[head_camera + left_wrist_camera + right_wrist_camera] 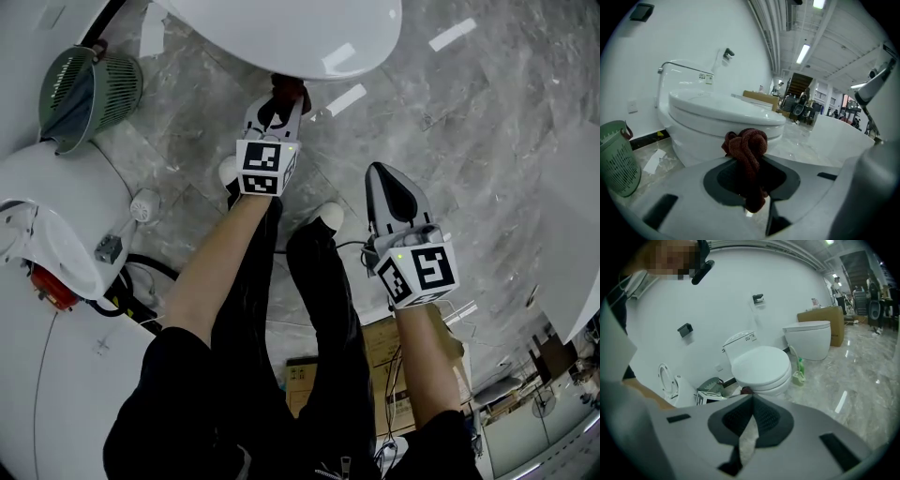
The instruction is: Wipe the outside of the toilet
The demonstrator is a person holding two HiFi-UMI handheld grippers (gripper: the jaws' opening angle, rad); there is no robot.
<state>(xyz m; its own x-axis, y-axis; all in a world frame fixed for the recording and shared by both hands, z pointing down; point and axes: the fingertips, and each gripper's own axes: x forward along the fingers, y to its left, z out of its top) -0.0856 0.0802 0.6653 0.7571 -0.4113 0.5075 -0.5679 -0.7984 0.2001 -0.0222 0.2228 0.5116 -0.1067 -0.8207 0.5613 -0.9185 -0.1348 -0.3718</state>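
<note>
- The toilet (722, 112) stands lid down, just ahead of the jaws. Its glazed ceramic looks rigid and slick, so it should be wiped, not gripped.
- A soft, bunched dark red cloth (747, 145) sits near the bowl's front.
- The left gripper (281, 101) clamps that cloth.
- The right gripper (382, 175) is closed on nothing.

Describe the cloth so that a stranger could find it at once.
Find the white toilet, lid closed. In front of it, the left gripper pinches a dark red cloth twisted into a lump; everything near it is white or grey.
</note>
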